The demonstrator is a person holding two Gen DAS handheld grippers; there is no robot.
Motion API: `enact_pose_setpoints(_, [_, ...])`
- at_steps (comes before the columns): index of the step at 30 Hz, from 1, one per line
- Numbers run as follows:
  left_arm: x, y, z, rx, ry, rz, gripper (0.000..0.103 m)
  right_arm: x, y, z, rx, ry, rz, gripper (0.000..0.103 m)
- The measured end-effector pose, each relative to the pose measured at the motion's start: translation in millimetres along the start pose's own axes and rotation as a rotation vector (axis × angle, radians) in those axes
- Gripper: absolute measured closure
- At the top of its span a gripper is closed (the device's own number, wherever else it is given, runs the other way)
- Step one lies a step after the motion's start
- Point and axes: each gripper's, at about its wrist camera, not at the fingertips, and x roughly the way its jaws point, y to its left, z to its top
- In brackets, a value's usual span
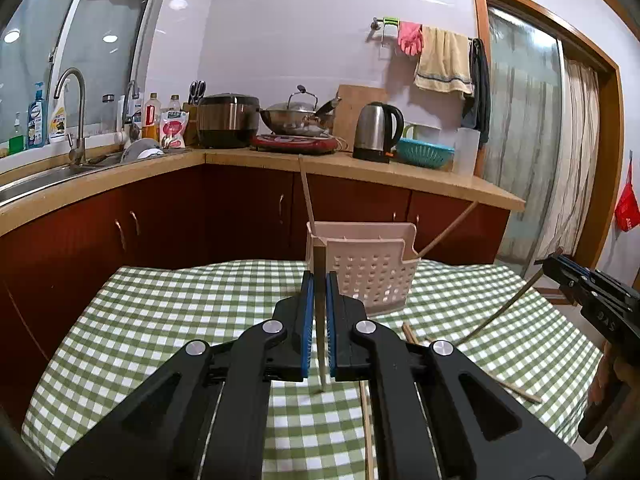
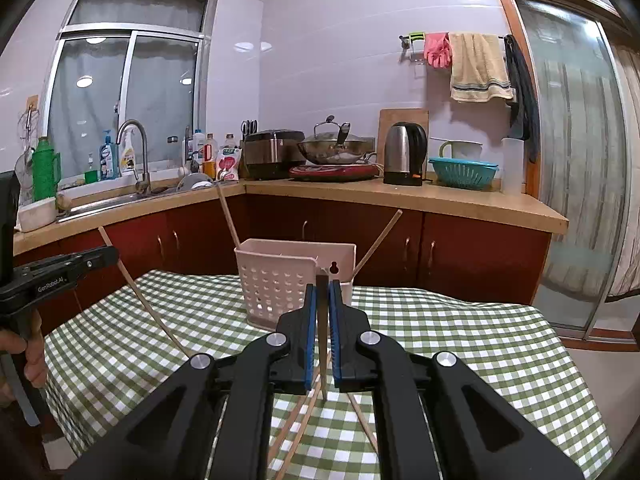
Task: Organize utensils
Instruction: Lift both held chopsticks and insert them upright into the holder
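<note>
a kitchen corner with a checked table [image 1: 160, 320] in front; a pink holder [image 1: 372, 276] stands at its far side with two chopsticks leaning out toward 11 and 1 o'clock. the left gripper [image 1: 320, 304] is clamped on a chopstick [image 1: 321, 360], and the right gripper [image 2: 322, 308] on a second stick [image 2: 322, 344]. each stick stands nearly upright, long axis 12 to 6, lower tip above the cloth. best lift each clear of the rim, then lower it straight in.

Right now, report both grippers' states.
Left gripper: closed, holding a chopstick.
Right gripper: closed, holding another chopstick.
</note>
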Motion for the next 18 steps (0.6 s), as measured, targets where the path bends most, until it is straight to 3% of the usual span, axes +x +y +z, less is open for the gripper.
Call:
enact_pose_setpoints(6, [0.7,-1.9,20.7,0.001,-0.042,-0.008,0.097,1.4,-7.7,17.3,0.018,-0.027,0.013,0.096])
enact_pose_setpoints(18, [8.9,-15.8,91.2,0.027,-0.202,-0.035,0.097,8.4,-15.7,82.6,-0.002,-0.190,0.033,0.096])
